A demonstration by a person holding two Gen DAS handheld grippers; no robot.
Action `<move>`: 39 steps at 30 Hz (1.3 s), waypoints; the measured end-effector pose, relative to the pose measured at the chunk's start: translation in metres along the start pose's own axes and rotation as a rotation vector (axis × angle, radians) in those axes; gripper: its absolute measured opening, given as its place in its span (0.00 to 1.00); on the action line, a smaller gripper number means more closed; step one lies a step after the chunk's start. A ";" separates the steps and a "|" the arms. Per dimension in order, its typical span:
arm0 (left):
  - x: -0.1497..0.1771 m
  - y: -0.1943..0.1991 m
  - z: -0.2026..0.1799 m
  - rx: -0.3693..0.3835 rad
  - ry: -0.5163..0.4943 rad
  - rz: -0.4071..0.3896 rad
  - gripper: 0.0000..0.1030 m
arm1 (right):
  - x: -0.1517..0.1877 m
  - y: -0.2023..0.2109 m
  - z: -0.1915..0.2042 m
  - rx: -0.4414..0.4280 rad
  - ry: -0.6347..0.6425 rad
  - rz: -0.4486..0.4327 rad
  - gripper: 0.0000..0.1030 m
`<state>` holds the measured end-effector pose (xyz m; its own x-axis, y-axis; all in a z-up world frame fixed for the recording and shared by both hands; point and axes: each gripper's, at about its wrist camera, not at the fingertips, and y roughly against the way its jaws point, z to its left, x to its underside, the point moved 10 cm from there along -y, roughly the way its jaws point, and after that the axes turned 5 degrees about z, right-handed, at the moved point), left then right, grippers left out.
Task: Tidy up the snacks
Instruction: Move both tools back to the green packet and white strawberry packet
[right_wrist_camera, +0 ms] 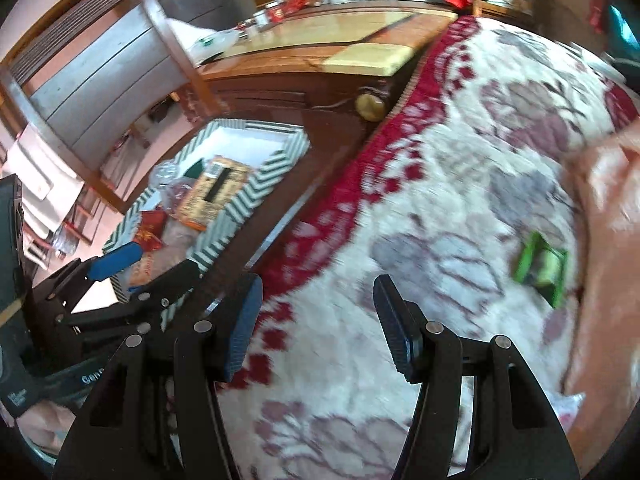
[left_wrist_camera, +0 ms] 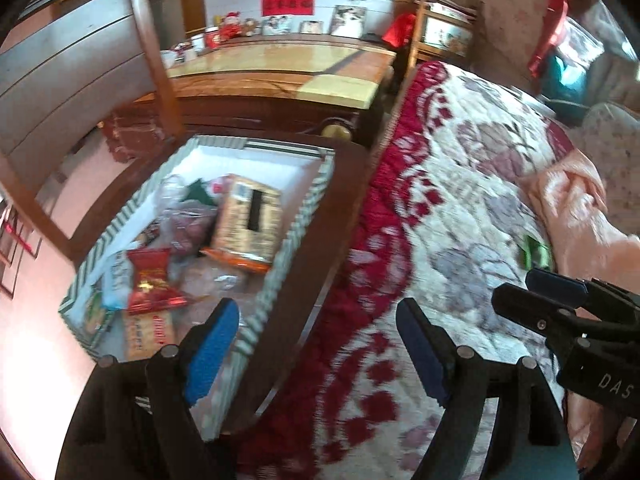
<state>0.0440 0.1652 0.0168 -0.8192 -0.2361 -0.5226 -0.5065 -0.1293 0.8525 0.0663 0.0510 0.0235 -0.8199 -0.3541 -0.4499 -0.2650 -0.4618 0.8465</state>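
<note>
The left hand-held gripper (left_wrist_camera: 316, 344) hangs with jaws wide apart and empty, above the edge of a green-striped box (left_wrist_camera: 280, 258) of snacks. The right hand-held gripper (right_wrist_camera: 318, 328), half spread and empty, hovers over the quilted bed (right_wrist_camera: 420, 184), where a green snack packet (right_wrist_camera: 542, 270) lies near a pink cushion (right_wrist_camera: 608, 240).

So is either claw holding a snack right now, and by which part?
No. The left claw and right claw are both open and empty; the green packet lies loose on the quilt.
</note>
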 end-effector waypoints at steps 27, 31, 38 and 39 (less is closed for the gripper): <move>0.001 -0.026 -0.138 0.097 -0.209 0.069 0.80 | 0.077 0.051 -0.165 0.137 -0.255 -0.008 0.56; 0.000 -0.033 -0.148 0.097 -0.224 0.080 0.80 | 0.084 0.050 -0.177 0.138 -0.277 0.001 0.56; -0.002 -0.044 -0.165 0.096 -0.250 0.093 0.80 | 0.090 0.047 -0.186 0.144 -0.278 0.010 0.56; -0.002 -0.045 -0.167 0.096 -0.252 0.095 0.80 | 0.091 0.047 -0.187 0.145 -0.277 0.012 0.56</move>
<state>0.1132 0.0111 -0.0180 -0.8993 0.0060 -0.4372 -0.4372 -0.0231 0.8990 0.0738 -0.1546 -0.0311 -0.9251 -0.1147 -0.3621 -0.3080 -0.3313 0.8918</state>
